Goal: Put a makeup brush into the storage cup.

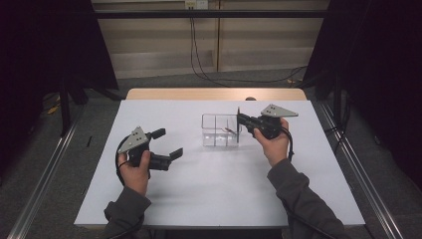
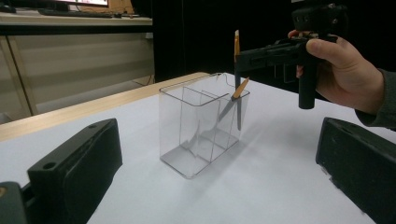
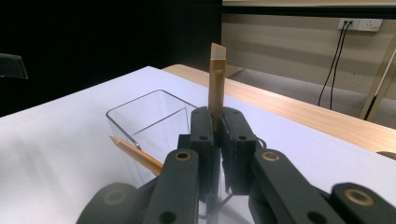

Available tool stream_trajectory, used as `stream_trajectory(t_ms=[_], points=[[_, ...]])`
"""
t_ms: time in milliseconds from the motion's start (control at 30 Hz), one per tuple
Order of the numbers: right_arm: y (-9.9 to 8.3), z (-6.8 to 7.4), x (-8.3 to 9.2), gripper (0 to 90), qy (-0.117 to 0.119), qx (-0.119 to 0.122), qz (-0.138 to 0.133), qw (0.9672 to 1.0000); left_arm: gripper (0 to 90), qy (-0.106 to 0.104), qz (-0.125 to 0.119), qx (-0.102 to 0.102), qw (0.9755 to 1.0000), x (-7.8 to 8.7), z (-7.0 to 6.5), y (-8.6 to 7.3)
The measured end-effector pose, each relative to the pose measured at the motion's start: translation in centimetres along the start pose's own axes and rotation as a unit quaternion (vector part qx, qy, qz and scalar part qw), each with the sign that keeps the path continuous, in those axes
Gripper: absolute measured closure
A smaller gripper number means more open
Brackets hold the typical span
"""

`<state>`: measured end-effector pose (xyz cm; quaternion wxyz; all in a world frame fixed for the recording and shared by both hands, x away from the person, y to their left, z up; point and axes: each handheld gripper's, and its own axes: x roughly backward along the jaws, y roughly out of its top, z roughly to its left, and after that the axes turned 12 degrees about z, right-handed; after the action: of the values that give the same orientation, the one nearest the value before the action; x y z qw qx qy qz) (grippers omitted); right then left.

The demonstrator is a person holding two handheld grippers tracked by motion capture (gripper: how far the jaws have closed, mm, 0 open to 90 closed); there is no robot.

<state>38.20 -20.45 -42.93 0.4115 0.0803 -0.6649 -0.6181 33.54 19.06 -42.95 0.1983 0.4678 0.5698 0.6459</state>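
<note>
Right hand-held gripper [image 1: 239,118]: jaws clamped tight on a gold-and-dark pen [image 3: 216,84], held upright. Its gold end sticks up above the jaws; the dark end hangs below them, inside the clear organizer box [image 1: 220,130]. The gripper sits right over the box's near end compartment, at rim height.

A second pen [image 2: 235,98] is already in that same compartment, directly under the jaws, leaning diagonally with its gold end [image 3: 136,155] poking over the rim.

The box has three compartments and stands on the white bench [image 1: 209,189]; the other two look empty.

Left hand-held gripper [image 1: 169,143]: jaws wide apart, gripping nothing, hovering low over the bench, well clear of the box on the side away from the right gripper and pointed at it.
</note>
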Motion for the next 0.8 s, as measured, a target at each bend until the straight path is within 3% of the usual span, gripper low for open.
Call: stream_trajectory(t_ms=[800], points=[[-0.73,0.10,-0.37,83.1,-0.009,0.001,0.017,0.9998,0.1,0.001,0.001,-0.001,1.0000,-0.01,-0.07,0.10]])
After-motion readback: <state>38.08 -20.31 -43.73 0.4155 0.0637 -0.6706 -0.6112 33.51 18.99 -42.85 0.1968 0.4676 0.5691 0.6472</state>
